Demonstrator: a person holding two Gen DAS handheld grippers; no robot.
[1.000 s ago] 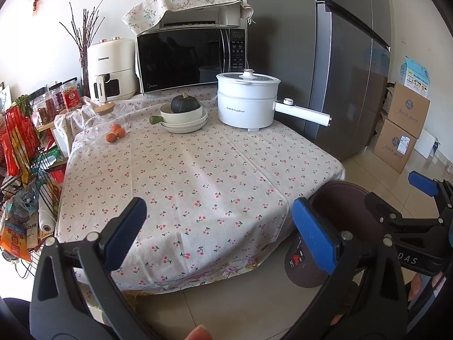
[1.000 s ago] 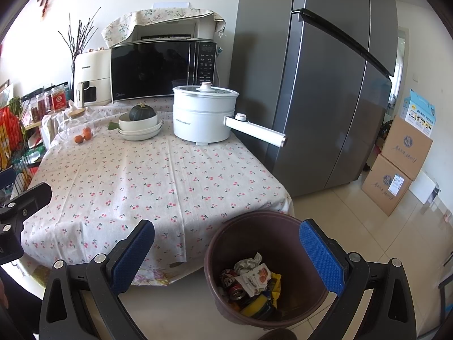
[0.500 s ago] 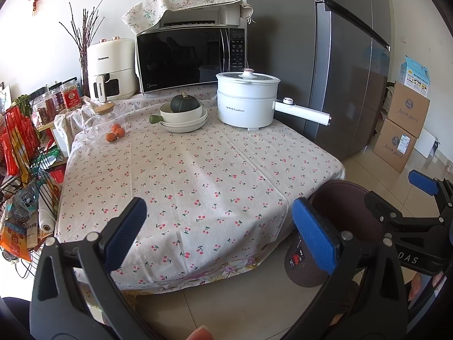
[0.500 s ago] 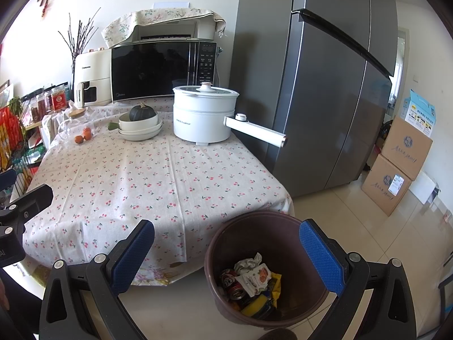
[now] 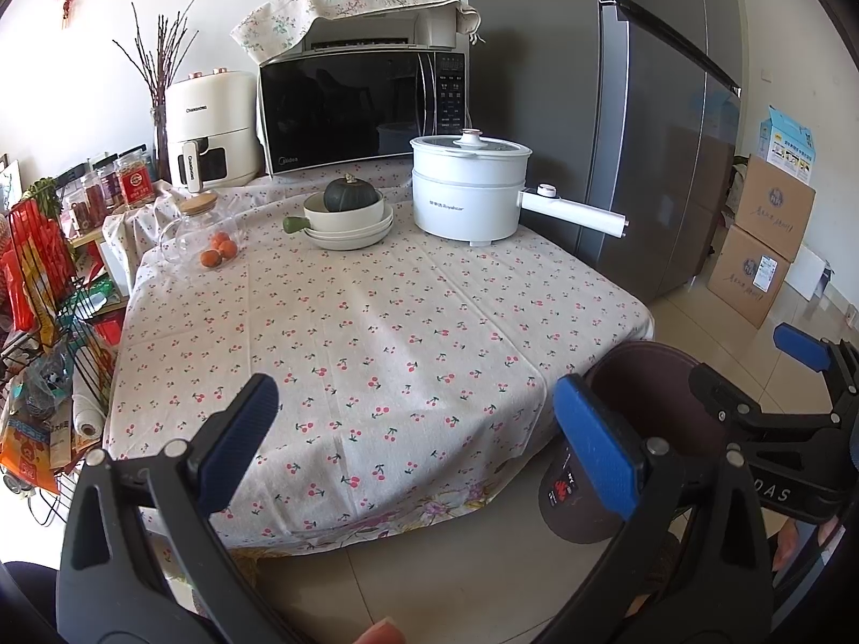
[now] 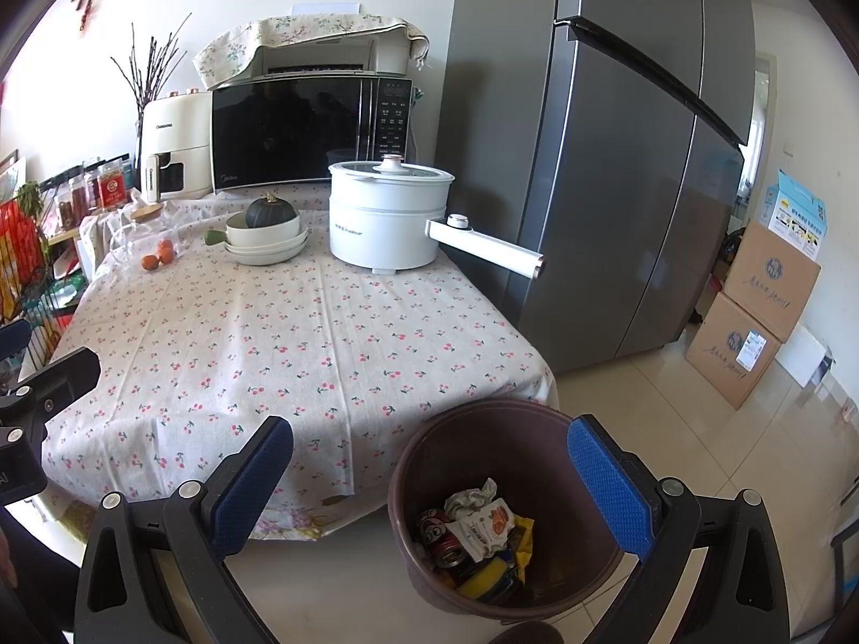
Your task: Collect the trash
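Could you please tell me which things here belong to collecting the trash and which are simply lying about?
Job: bin; wrappers and cans inside it; left gripper and right gripper, both open.

Lying about: pot; bowls; squash; microwave; fridge; boxes.

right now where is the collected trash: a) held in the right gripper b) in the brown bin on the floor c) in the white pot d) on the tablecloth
b: cans and wrappers lie inside the brown bin on the floor; the right gripper is open and empty.
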